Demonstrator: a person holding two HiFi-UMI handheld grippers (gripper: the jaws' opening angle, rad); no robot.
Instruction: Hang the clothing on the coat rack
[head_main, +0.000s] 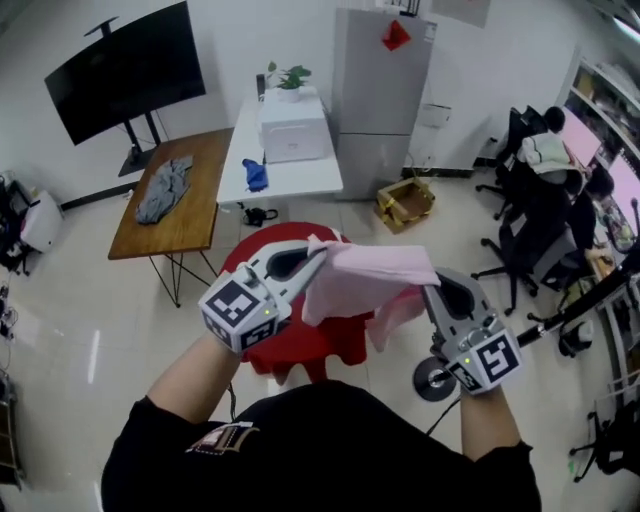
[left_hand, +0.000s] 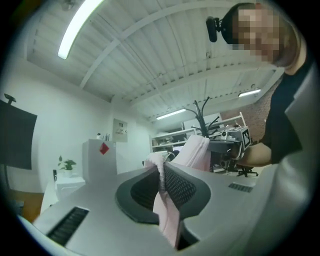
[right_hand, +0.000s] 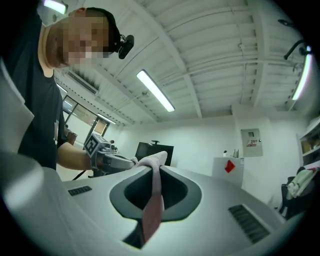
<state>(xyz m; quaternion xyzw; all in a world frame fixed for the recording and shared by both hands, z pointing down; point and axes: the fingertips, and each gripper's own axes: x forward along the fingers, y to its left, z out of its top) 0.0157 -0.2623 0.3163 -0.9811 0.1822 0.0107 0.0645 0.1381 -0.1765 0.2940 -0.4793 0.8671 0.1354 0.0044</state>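
A pale pink garment (head_main: 368, 282) hangs stretched between my two grippers, above a red round table (head_main: 300, 345). My left gripper (head_main: 312, 256) is shut on its left edge; in the left gripper view the pink cloth (left_hand: 167, 220) is pinched between the dark pads and trails out below. My right gripper (head_main: 430, 287) is shut on the garment's right edge, and the right gripper view shows a strip of cloth (right_hand: 151, 210) clamped in the jaws. The branched black top of a coat rack (left_hand: 205, 112) shows in the left gripper view, behind the garment.
A wooden table (head_main: 200, 215) at the left bears a grey garment (head_main: 165, 190). A white table (head_main: 300, 178) holds a white box (head_main: 293, 130) and a blue cloth (head_main: 255, 175). A fridge (head_main: 385, 90), a cardboard box (head_main: 405, 202) and office chairs (head_main: 530, 210) stand beyond.
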